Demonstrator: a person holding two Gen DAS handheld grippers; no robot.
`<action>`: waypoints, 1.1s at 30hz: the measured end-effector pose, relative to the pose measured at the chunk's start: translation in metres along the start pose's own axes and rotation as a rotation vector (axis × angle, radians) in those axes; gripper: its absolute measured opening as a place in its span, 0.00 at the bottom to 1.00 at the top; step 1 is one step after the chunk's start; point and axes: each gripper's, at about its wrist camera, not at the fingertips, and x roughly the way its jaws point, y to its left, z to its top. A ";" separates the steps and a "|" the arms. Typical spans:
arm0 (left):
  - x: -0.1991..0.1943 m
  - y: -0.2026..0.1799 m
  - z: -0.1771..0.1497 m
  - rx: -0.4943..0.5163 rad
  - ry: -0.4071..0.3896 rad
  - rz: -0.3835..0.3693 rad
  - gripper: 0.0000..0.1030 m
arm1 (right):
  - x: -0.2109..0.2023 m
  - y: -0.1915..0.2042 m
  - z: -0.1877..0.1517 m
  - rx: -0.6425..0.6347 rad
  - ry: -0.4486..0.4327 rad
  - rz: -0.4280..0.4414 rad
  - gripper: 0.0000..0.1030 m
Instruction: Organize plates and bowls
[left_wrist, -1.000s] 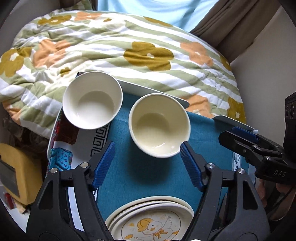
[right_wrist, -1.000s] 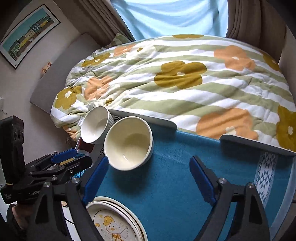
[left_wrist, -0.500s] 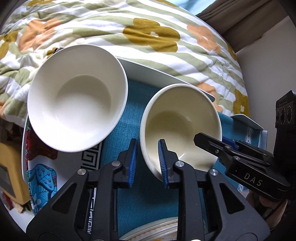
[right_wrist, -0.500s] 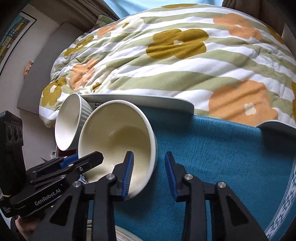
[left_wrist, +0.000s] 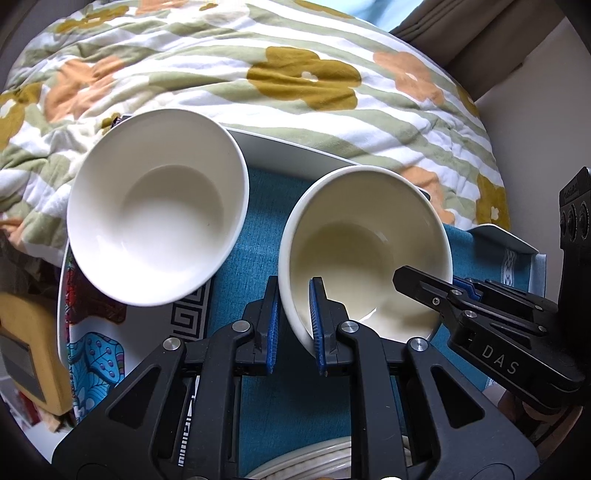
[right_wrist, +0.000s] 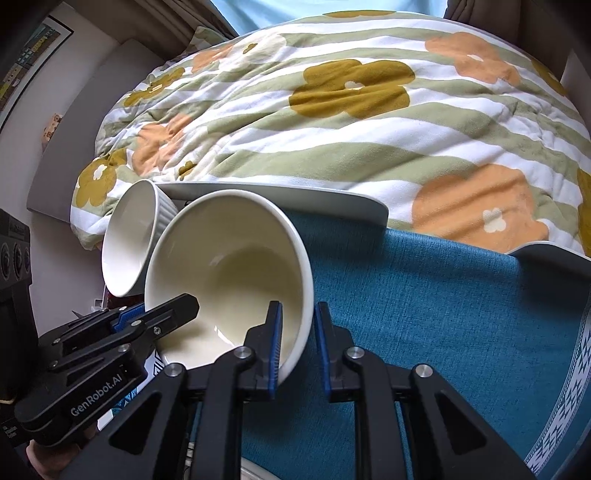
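Cream-glazed ceramic bowl (left_wrist: 369, 243) on the teal cloth (right_wrist: 443, 295), gripped by us from two sides. Our left gripper (left_wrist: 293, 325) is clamped on the bowl's near-left rim, one blue pad inside the wall and one outside. Our right gripper (right_wrist: 297, 345) straddles the opposite rim in the same manner; its jaws are closing on the wall between them. A white ribbed bowl (left_wrist: 155, 206) sits just beside the cream bowl, partly over a patterned placemat (left_wrist: 92, 354). A stack of plates (left_wrist: 314, 465) shows at the lower edge of the left view. Behind the table lies a floral striped quilt (right_wrist: 351, 122).
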 end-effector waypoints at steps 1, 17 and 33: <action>-0.004 -0.002 -0.001 0.005 -0.008 0.002 0.13 | -0.003 0.000 -0.001 -0.002 -0.006 0.001 0.15; -0.103 -0.098 -0.060 0.076 -0.155 -0.010 0.13 | -0.130 -0.023 -0.053 -0.053 -0.177 0.008 0.15; -0.118 -0.263 -0.202 0.169 -0.142 -0.087 0.13 | -0.243 -0.136 -0.196 -0.005 -0.248 -0.075 0.15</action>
